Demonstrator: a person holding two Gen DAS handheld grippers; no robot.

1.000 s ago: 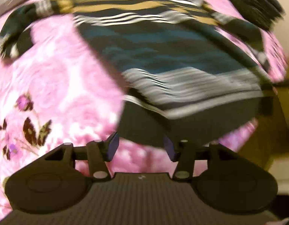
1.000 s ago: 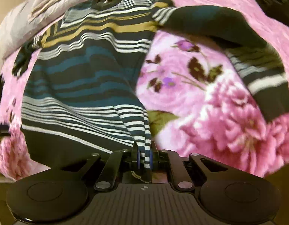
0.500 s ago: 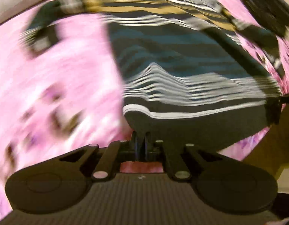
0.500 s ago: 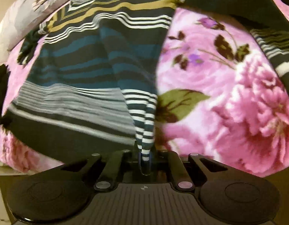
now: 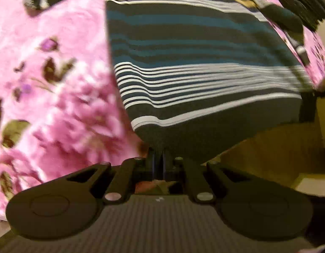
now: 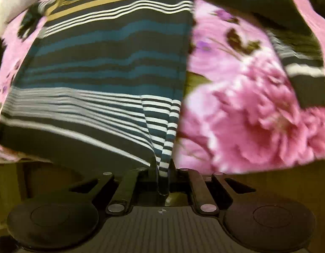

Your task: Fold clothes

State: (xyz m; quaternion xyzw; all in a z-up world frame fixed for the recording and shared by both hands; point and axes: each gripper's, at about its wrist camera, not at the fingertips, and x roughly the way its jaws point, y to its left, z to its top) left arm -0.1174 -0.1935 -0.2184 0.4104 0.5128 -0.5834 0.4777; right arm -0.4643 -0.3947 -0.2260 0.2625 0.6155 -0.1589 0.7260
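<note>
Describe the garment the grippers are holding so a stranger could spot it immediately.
A pink floral blanket covers the bed, and the striped sweater lies spread on it. The left gripper and right gripper each pinch its dark bottom hem. No other item has its bands: mustard near the top, teal across the middle, thin white stripes lower down.
</note>
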